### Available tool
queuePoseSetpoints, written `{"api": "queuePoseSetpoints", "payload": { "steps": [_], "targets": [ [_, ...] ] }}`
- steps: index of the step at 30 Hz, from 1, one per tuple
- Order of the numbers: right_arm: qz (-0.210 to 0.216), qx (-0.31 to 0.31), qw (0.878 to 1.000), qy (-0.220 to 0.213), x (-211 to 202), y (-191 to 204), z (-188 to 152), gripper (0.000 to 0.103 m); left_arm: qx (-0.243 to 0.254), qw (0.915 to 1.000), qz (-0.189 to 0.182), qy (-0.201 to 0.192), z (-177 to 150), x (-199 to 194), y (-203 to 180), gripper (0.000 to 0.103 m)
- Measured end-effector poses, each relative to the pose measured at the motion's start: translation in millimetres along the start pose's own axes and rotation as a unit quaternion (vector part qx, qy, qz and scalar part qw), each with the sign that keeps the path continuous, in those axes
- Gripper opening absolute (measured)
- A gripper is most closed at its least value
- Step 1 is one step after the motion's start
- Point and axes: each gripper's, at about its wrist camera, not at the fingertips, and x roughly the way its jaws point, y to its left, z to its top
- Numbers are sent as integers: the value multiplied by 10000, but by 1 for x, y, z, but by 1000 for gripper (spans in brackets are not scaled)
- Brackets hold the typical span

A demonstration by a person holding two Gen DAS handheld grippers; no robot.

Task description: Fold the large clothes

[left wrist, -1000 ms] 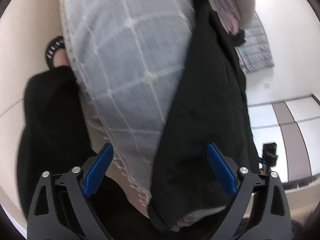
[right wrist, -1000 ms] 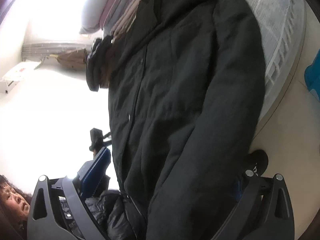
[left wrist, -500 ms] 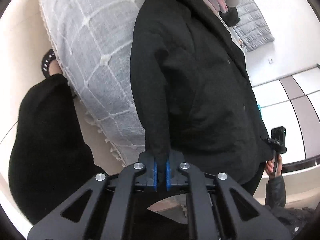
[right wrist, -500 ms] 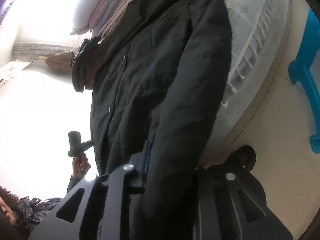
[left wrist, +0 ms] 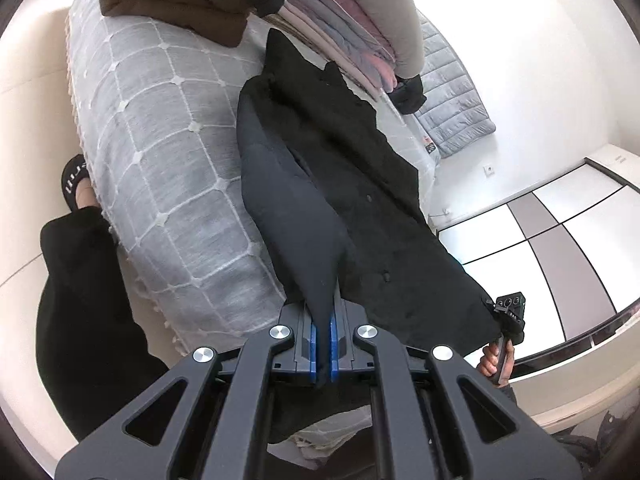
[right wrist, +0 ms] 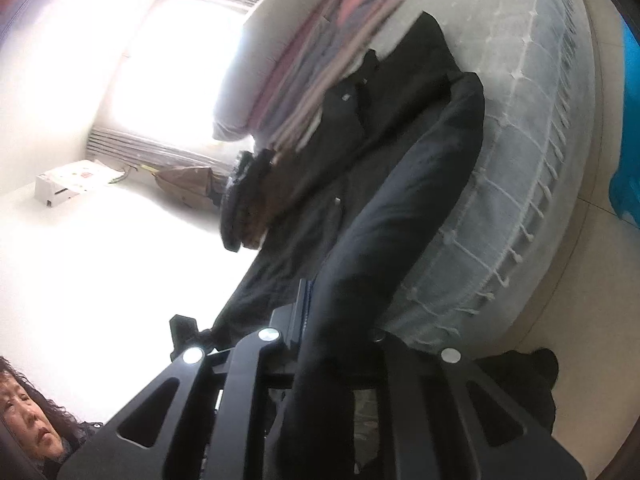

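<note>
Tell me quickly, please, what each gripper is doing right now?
Left gripper: shut on a sleeve of the black coat.
Right gripper: shut on the coat's other sleeve.

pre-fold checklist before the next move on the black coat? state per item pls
1. Left claw shut on a sleeve of the black coat: ok.
2. Right claw shut on the other sleeve: ok; far pad hidden by cloth.
3. Coat body lying flat on the grey bedspread: ok.
4. Front buttoned: cannot tell.
5. Folded pile clear of the coat: not ok, it sits right at the collar.
6. Hem fully on the bed: cannot tell, both claws hide it.
</note>
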Motion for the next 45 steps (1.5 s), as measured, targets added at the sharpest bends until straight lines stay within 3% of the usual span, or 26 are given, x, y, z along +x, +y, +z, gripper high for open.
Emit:
{"api": "queuePoseSetpoints", "payload": {
  "steps": [8,16,20,23,26,32,35,37,38,40,41,42,45],
  "targets": [
    [-27,90,9999,-70,-5,1,-15,10,-280,9995,173,-11,-19,2,13,3],
    [279,-414,9987,-141,-22,55,-37,9,410,9986,-277,-212,-35,-32,-65,2],
    [270,-524,9982,-132,-43,69,-58,9,712,9970,-264,-175,-51,-59,-87,2],
    [71,-290,9995,-136,-55,51,-73,9,652,9978,-65,-27,-60,-64,-72,2],
    [-118,166,9998,-39,-57,10,-89,9,330,9992,82,223,-71,-51,-35,2],
    [-44,880,9959,212,-56,-55,-108,9,-336,9984,-35,458,-92,-31,34,3],
    [301,973,9941,365,-54,-66,-110,23,-231,9972,-403,593,-98,-25,46,4],
    [393,1104,9925,352,-56,-74,-110,92,-306,9956,-497,728,-100,-19,57,5],
    [321,1157,9923,294,-57,-79,-110,96,-341,9951,-505,783,-101,-16,61,10],
    [352,1296,9905,298,-57,-87,-107,96,-449,9936,-514,902,-103,-7,73,31],
    [360,1312,9903,266,-57,-89,-105,96,-513,9932,-493,920,-102,-3,76,52],
    [372,1297,9905,264,-57,-89,-105,96,-586,9931,-458,909,-102,0,79,59],
    [450,1006,9933,344,-54,-77,-106,96,-704,9915,-603,913,-104,8,85,58]
  ]
}}
